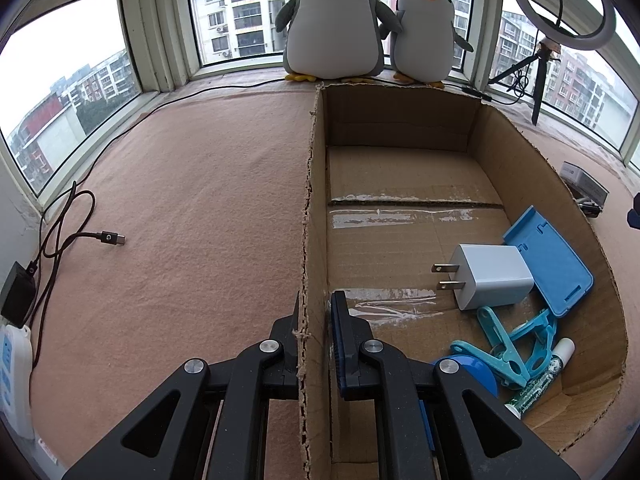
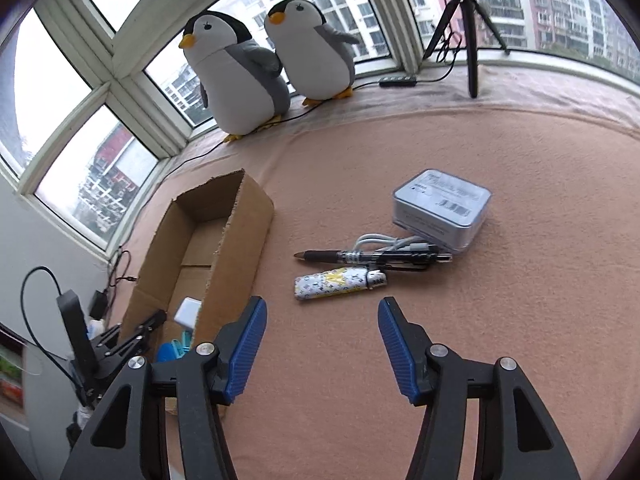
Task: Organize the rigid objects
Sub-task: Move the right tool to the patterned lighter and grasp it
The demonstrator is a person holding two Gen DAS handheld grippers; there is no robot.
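My left gripper [image 1: 316,320] is shut on the left wall of the cardboard box [image 1: 308,208], one finger on each side of it. Inside the box lie a white charger [image 1: 486,276], a blue phone stand [image 1: 548,260], teal clips [image 1: 516,340], a blue round thing [image 1: 474,368] and a green-and-white tube [image 1: 540,380]. My right gripper [image 2: 322,312] is open and empty above the pink mat. Ahead of it lie a patterned lighter [image 2: 340,282], a black pen [image 2: 376,257], a white cable [image 2: 394,242] and a grey tin [image 2: 442,208]. The box [image 2: 240,232] stands to its left.
Two plush penguins [image 2: 272,60] stand on the windowsill. A tripod [image 2: 468,28] with a ring light [image 1: 560,4] stands at the back right. A black USB cable [image 1: 80,236] and a white power strip [image 1: 14,380] lie at the mat's left edge.
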